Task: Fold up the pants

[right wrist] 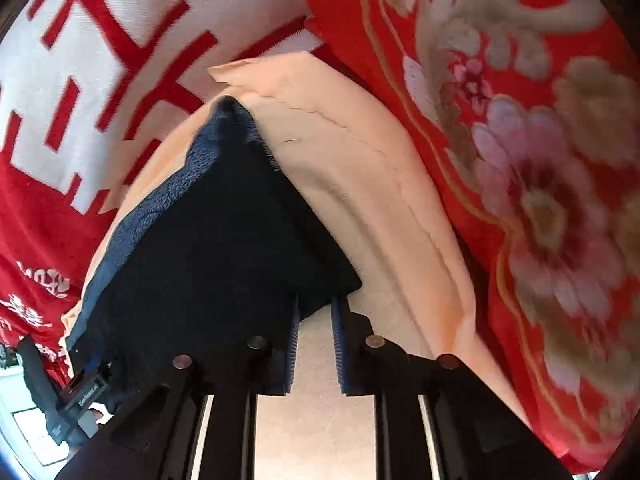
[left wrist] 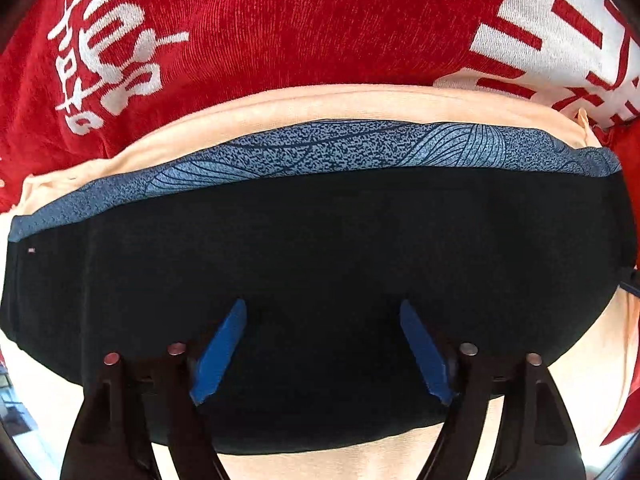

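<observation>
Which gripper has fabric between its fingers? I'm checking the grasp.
The right gripper: the black pants' corner sits between its fingers; the left gripper gapes, empty.

**Red blanket under a peach cloth**

A red blanket [left wrist: 280, 20] with white characters covers the surface. A peach cloth [right wrist: 360, 168] lies directly on it, and the folded dark pants [left wrist: 320, 248] rest on that cloth. A red floral blanket [right wrist: 540, 160] lies beside the peach cloth.

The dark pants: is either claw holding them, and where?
The right gripper pinches a corner of the dark pants. The left gripper stands open over the pants, gripping nothing.
</observation>
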`<act>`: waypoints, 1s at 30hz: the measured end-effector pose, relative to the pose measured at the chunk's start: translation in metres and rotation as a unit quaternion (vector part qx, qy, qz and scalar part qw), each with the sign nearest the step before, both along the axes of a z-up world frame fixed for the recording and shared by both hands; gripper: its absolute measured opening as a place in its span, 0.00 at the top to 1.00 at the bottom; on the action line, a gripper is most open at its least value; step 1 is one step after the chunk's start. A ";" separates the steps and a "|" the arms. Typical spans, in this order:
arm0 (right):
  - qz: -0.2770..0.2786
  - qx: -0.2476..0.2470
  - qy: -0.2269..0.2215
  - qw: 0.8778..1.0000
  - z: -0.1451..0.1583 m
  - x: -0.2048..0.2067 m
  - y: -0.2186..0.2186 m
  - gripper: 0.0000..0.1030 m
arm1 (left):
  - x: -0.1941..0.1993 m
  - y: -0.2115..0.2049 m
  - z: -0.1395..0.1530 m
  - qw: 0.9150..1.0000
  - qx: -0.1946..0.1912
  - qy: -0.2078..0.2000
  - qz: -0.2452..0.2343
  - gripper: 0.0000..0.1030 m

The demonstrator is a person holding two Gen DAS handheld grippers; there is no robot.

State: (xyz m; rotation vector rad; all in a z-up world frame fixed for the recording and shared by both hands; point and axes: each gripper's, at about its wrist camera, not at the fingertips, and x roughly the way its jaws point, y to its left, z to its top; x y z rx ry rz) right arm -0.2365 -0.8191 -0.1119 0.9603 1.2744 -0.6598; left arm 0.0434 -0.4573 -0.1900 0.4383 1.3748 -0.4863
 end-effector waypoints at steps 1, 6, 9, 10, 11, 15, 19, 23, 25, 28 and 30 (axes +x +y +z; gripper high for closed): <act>0.019 -0.010 0.015 1.000 0.004 0.003 0.003 0.83 | 0.001 -0.001 0.000 1.000 0.002 0.005 0.001 0.22; 0.063 -0.077 -0.003 0.995 0.052 0.016 0.019 0.69 | 0.022 -0.003 0.024 1.000 -0.013 -0.009 0.009 0.22; 0.124 -0.096 -0.040 0.987 0.059 0.056 0.015 0.58 | 0.049 -0.014 0.027 0.999 -0.021 -0.032 0.020 0.22; 0.137 -0.099 -0.044 0.985 0.054 0.072 0.011 0.58 | 0.057 -0.016 0.024 0.999 -0.021 -0.036 0.027 0.22; 0.147 -0.099 -0.048 0.983 0.044 0.090 0.005 0.58 | 0.065 -0.019 0.020 0.998 -0.023 -0.041 0.035 0.22; 0.170 -0.079 -0.015 0.982 0.000 0.127 -0.013 0.59 | 0.086 -0.021 -0.007 0.998 0.007 -0.047 0.050 0.22; 0.163 -0.069 -0.020 0.984 -0.011 0.110 -0.030 0.87 | 0.098 0.007 -0.014 0.997 0.004 -0.053 0.063 0.21; 0.145 -0.057 -0.021 0.988 -0.005 0.100 -0.035 0.89 | 0.098 0.048 -0.002 0.995 0.022 -0.043 0.090 0.22; 0.148 -0.059 -0.013 0.987 0.006 0.102 -0.023 0.82 | 0.096 0.069 0.010 0.993 0.042 -0.053 0.094 0.22; 0.149 -0.013 -0.058 0.987 0.020 0.099 0.002 0.75 | 0.089 0.106 0.027 0.992 0.045 -0.056 0.104 0.22; 0.157 0.022 -0.079 0.984 0.025 0.098 0.031 0.66 | 0.085 0.128 0.033 0.991 0.048 -0.054 0.115 0.22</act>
